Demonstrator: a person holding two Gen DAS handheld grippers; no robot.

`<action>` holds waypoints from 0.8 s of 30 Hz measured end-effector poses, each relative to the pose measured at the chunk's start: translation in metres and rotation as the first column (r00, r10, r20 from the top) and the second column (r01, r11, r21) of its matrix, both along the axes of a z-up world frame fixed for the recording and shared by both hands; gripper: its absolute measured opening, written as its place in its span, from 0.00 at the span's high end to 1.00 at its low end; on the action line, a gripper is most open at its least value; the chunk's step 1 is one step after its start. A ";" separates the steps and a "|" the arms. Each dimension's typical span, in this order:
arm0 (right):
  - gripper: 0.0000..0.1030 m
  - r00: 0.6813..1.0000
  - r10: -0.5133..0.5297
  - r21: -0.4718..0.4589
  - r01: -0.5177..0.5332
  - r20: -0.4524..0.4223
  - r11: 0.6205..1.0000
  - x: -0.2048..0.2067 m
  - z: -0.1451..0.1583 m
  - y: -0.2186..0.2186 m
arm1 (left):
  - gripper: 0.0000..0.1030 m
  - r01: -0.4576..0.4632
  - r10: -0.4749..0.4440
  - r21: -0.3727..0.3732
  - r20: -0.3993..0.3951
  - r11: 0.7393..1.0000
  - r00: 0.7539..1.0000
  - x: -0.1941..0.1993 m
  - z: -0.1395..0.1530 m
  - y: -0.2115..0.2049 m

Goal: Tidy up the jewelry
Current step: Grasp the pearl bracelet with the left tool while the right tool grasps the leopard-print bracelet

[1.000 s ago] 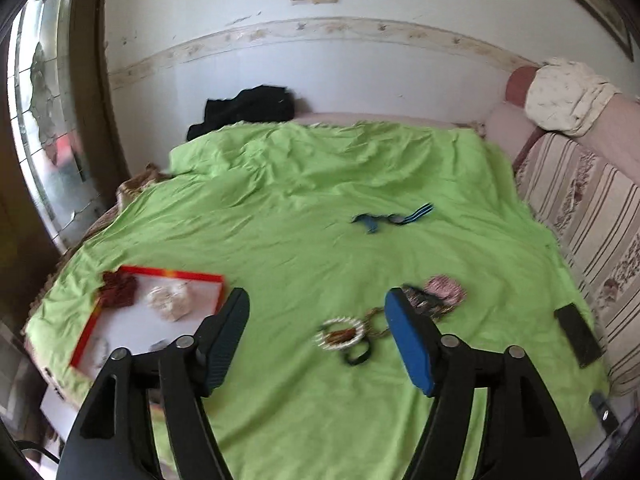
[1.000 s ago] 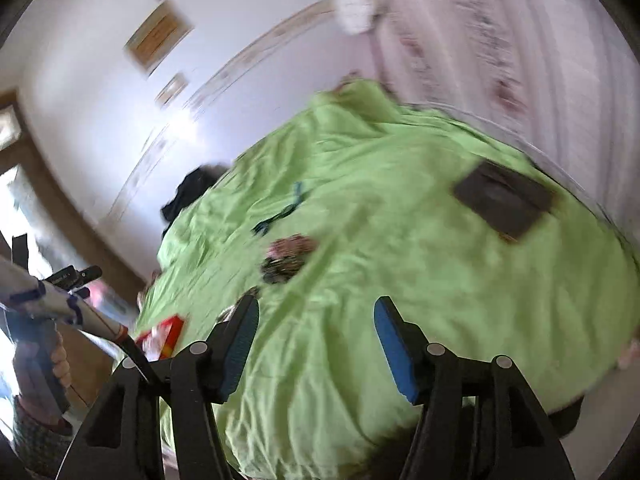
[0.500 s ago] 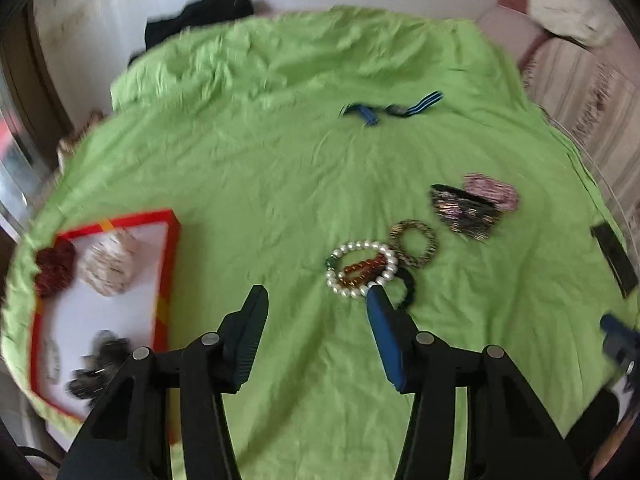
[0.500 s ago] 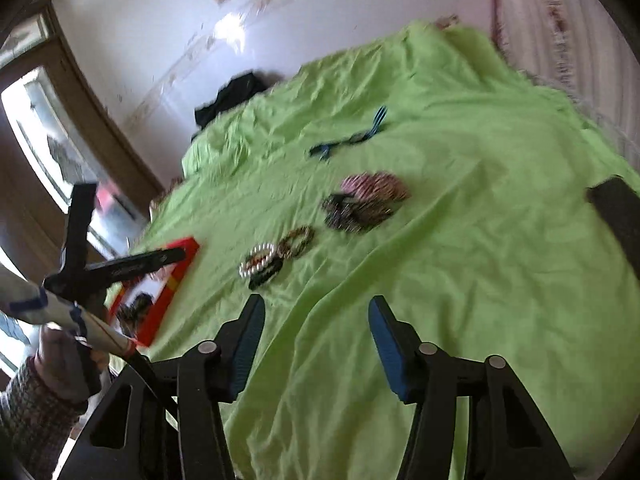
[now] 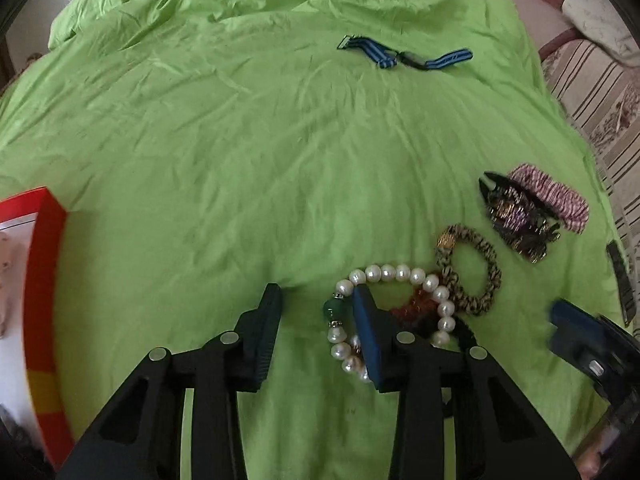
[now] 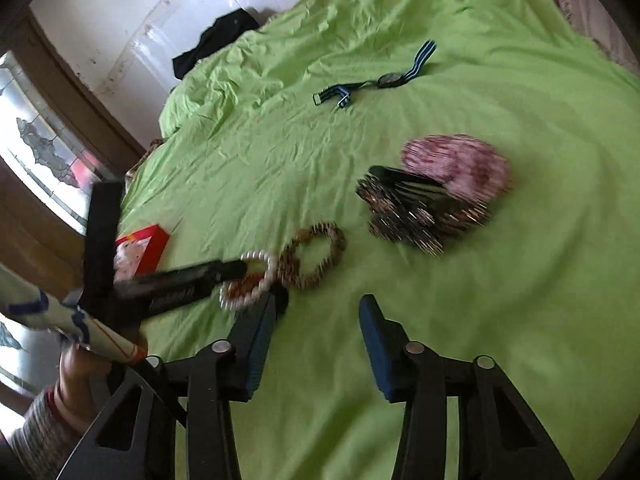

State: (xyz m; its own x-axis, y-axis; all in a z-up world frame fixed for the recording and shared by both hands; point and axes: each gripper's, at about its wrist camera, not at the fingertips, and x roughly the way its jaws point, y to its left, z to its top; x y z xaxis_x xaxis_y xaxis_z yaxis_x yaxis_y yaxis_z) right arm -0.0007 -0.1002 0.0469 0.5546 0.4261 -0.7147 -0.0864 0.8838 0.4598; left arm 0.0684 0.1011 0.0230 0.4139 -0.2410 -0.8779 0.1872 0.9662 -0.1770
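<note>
Both hand-held grippers, left (image 5: 316, 300) and right (image 6: 318, 308), gape over the white pearl bracelet (image 5: 394, 272) with one green bead

Bed under lime-green sheet (image 5: 224, 152); striped sofa (image 5: 592, 92) alongside; white wall (image 6: 132, 20), bright window (image 6: 36, 156) beyond.

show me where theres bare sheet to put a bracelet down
Bare green sheet runs between the red tray and the pearl bracelet, up to the blue striped watch. Crowded: bracelet, leopard scrunchie, hair claw, pink scrunchie.
</note>
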 end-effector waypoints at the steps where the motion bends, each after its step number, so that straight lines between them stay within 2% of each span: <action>1: 0.57 1.000 -0.002 -0.007 0.002 -0.007 1.000 0.011 -0.004 0.005 | 0.65 0.006 -0.006 -0.014 0.000 1.000 1.000 0.000 0.001 0.001; 3: 0.59 1.000 -0.010 -0.019 0.009 -0.018 1.000 0.025 -0.008 0.012 | 0.65 0.011 -0.010 -0.035 0.002 0.999 1.000 0.002 -0.001 0.002; 6: 0.69 0.998 -0.035 -0.063 0.031 -0.051 0.998 0.043 -0.020 0.021 | 0.67 0.014 -0.013 -0.039 0.018 0.999 1.000 0.000 -0.002 0.002; 8: 0.83 0.996 -0.041 -0.085 0.034 -0.075 0.996 0.048 -0.028 0.024 | 0.87 0.018 -0.018 -0.017 0.040 1.000 0.999 -0.004 -0.001 -0.001; 9: 0.89 0.996 -0.046 -0.102 0.038 -0.079 0.994 0.049 -0.031 0.025 | 0.89 0.018 -0.017 -0.019 0.036 1.000 0.999 -0.005 -0.001 -0.001; 10: 0.92 0.996 -0.047 -0.106 0.039 -0.076 0.994 0.049 -0.031 0.024 | 0.89 0.015 -0.014 -0.024 0.038 1.000 0.999 -0.005 0.001 -0.001; 13: 0.93 0.997 -0.047 -0.103 0.040 -0.060 0.994 0.046 -0.019 0.021 | 0.89 0.000 0.003 -0.062 0.043 0.998 0.999 -0.011 0.014 0.005; 18: 0.93 0.999 -0.031 -0.127 0.034 0.023 0.991 0.029 0.021 0.026 | 0.89 -0.010 0.025 -0.136 0.109 0.991 0.994 -0.038 0.064 0.027; 24: 0.93 0.995 0.029 -0.153 -0.015 0.091 0.988 0.006 0.065 0.049 | 0.89 -0.037 0.063 -0.131 0.203 0.991 0.977 -0.077 0.126 0.077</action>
State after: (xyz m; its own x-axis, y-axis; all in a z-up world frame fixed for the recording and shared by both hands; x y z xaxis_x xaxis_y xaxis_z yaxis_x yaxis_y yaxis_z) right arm 0.0055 -0.0515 0.1121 0.6130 0.3296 -0.7180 -0.1427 0.9401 0.3097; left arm -0.0084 0.1782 0.1485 0.5973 -0.3186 -0.7360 0.1845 0.9477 -0.2605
